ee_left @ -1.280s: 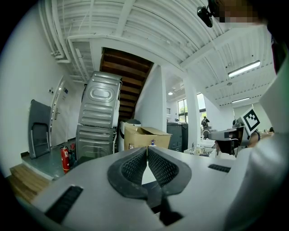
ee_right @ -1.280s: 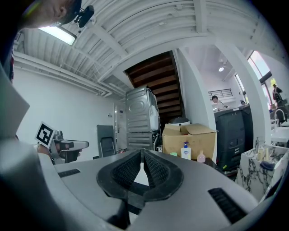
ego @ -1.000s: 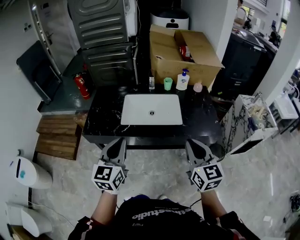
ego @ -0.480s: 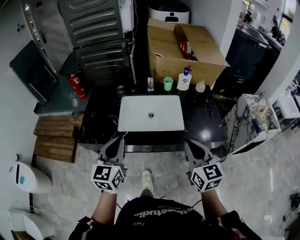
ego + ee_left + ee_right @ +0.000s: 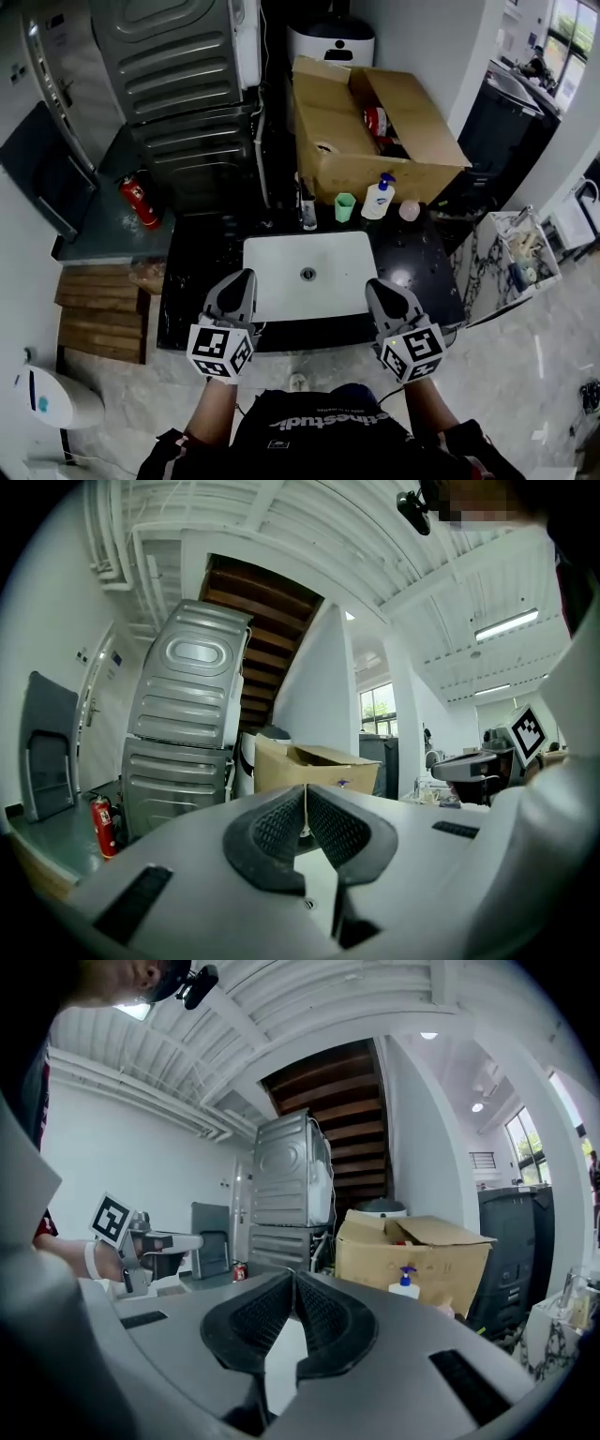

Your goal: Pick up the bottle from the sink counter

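Bottle [image 5: 379, 200] stands well beyond right hand-held gripper [image 5: 378, 284], across sink [image 5: 319, 251].

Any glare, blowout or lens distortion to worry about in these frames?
Head view: mild bending toward the edges, and a small glare spot on the black counter right of the white sink, which is bright but still shows its drain. Left gripper view: strong fisheye with black corners, ceiling strip light blown out. Right gripper view: same fisheye, window washed out.
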{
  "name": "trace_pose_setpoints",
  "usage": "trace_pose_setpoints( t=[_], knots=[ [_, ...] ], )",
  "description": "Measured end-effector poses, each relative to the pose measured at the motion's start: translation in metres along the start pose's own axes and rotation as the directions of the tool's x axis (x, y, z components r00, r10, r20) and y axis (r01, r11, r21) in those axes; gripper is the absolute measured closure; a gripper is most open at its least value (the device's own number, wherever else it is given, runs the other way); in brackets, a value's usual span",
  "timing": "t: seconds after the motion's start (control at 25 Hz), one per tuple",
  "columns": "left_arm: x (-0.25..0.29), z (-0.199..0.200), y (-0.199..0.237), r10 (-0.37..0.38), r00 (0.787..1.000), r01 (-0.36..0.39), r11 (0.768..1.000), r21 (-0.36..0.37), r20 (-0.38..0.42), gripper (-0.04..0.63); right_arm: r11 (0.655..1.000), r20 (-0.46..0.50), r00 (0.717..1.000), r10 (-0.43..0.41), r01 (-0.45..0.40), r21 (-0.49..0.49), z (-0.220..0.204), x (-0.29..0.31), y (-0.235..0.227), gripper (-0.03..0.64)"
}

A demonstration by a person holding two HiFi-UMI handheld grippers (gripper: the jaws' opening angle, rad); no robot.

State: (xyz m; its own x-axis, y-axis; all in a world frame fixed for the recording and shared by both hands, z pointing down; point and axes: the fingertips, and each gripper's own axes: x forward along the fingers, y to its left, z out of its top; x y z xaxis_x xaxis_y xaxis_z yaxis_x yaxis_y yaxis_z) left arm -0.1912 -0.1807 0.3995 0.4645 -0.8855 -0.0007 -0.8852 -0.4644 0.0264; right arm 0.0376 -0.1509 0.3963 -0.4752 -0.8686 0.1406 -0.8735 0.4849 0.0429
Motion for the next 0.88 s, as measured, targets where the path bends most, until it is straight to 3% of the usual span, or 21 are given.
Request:
trace_pose_setpoints(
  t=[0.2, 0.44, 0.72, 0.88],
  knots=[
    [0.032, -0.006, 0.028, -0.017, 1.000, 0.017, 1.000, -0.019, -0.012, 0.580, 0.999, -0.019, 0.999, -0.036, 0.037, 0.020, 0.003, 0.031, -0.015, 0.574],
    [0.074, -0.012, 0.032, -0.054, 0.998, 0.054, 0.998, -0.034, -0.012, 0.578, 0.999, -0.028, 0.998, -0.052, 0.052, 0.013, 0.006, 0.058, -0.036, 0.574],
    [0.141, -0.014, 0.002, -0.132, 0.991, 0.131, 0.991, -0.041, -0.013, 0.580, 0.994, -0.026, 0.995, -0.092, 0.094, 0.052, 0.002, 0.067, -0.091, 0.574],
    [0.191, -0.022, -0.034, -0.216, 0.976, 0.215, 0.976, -0.039, -0.028, 0.579, 0.982, -0.016, 0.984, -0.176, 0.177, 0.071, -0.006, 0.057, -0.137, 0.574]
  ],
)
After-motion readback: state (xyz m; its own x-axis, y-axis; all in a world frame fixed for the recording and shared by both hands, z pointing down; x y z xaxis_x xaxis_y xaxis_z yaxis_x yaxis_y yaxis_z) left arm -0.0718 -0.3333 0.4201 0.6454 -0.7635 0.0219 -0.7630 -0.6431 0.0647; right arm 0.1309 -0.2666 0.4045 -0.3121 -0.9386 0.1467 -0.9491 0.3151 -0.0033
